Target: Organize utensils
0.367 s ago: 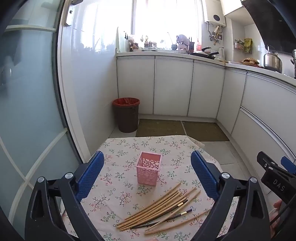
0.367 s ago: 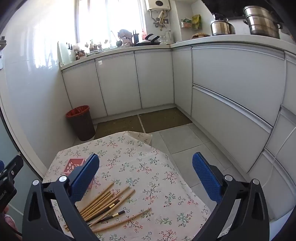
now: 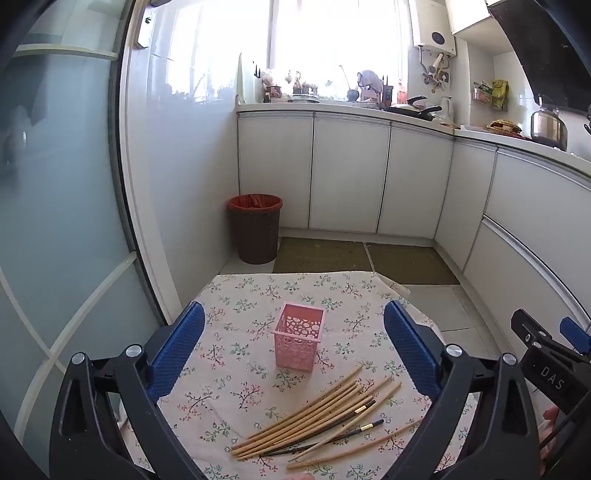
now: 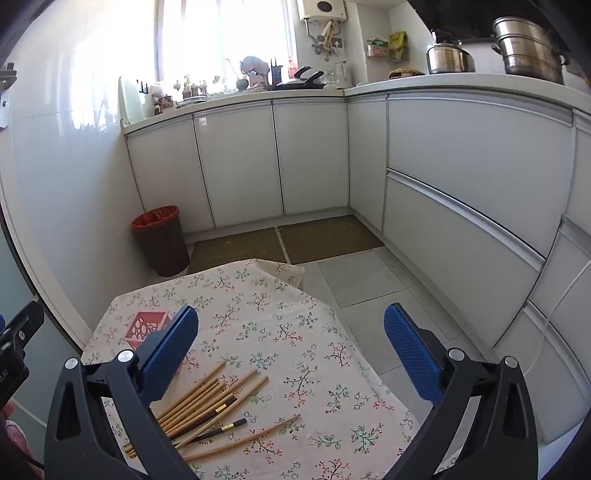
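Hovering both grippers, left gripper [image 3: 293, 354] and right gripper [image 4: 290, 354], jaws wide, empty. Chopsticks [image 3: 317, 417] lie on the tablecloth [image 3: 229, 369] at 6 o'clock from pink basket [image 3: 298, 341], long axis 8-to-2; we judge right nearer.

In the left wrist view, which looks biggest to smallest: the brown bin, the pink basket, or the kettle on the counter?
1. Brown bin
2. Pink basket
3. Kettle
The basket sits much nearer the camera than the other two, so this is how they look, not true size.

White cabinets [image 3: 347, 173] line a sunlit window [image 3: 332, 33]; a brown bin [image 3: 255, 229] stands on the tiled floor [image 4: 362, 277].
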A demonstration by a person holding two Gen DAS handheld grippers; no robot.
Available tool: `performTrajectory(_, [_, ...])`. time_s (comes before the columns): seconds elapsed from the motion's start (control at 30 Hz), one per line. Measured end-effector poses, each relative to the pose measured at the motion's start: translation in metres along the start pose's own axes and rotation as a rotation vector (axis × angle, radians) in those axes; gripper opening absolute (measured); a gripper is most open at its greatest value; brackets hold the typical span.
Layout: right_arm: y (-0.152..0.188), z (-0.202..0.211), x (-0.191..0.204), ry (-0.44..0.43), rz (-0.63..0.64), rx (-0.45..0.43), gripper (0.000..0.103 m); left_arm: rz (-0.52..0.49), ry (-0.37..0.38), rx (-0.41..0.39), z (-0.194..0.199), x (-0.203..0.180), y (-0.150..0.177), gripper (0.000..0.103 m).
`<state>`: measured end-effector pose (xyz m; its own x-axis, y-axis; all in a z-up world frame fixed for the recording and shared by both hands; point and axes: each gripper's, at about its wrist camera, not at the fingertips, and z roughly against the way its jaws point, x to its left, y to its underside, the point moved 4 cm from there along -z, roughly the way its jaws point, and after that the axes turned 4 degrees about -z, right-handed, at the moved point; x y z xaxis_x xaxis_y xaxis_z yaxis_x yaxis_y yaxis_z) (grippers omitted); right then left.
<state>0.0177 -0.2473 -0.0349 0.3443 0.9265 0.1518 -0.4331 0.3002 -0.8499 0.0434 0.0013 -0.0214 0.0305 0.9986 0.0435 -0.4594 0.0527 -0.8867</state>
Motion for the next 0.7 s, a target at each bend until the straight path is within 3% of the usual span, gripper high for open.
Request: performTrajectory(0.7, [-0.0004,0.001,0.0073,-0.017,0.036,-0.002,0.098,0.011,0.01,-0.003,0.0053,0.0,-0.0009,0.095])
